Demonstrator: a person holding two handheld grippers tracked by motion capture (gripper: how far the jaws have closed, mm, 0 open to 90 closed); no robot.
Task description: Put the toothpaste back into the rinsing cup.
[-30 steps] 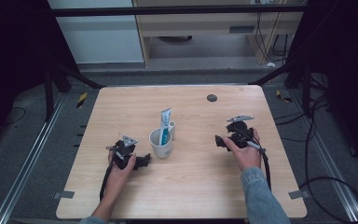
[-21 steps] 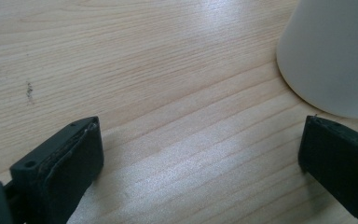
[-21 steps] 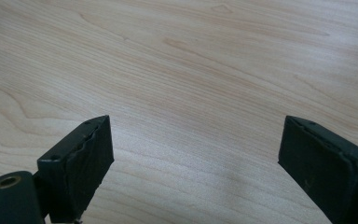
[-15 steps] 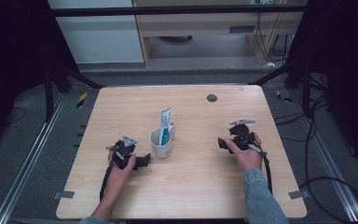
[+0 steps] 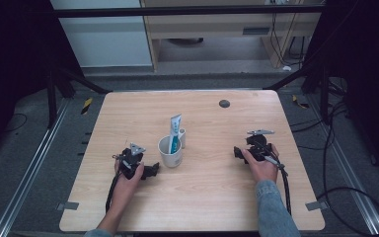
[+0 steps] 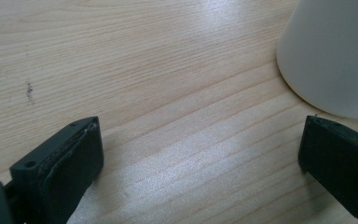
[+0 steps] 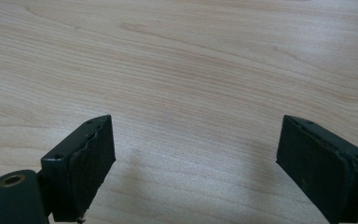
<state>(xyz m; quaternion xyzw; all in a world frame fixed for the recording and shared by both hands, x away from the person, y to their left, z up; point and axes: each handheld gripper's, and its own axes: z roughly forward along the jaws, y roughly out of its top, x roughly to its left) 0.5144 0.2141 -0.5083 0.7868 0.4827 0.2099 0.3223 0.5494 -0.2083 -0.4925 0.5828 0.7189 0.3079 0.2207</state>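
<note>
Change: right gripper (image 5: 238, 151) lower in frame than a second ago, slightly right of its old spot; left gripper (image 5: 153, 171) and mug unmoved.
Mug (image 5: 170, 152): white, handled, centre of high view on wooden table (image 5: 212, 197), just right of left gripper.
Tube (image 5: 175, 132): upright in mug, white-blue; print unreadable.
Left jaws: wide apart, empty; mug wall (image 6: 331, 56) upper right.
Right jaws: wide apart, empty, over bare wood.

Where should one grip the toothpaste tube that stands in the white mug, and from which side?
Grip the toothpaste tube at its flat upper end, which rises above the rim of the white mug. Coming from above, jaws across its thin faces, probably suits best, since the mug wall shields its lower part.
</note>
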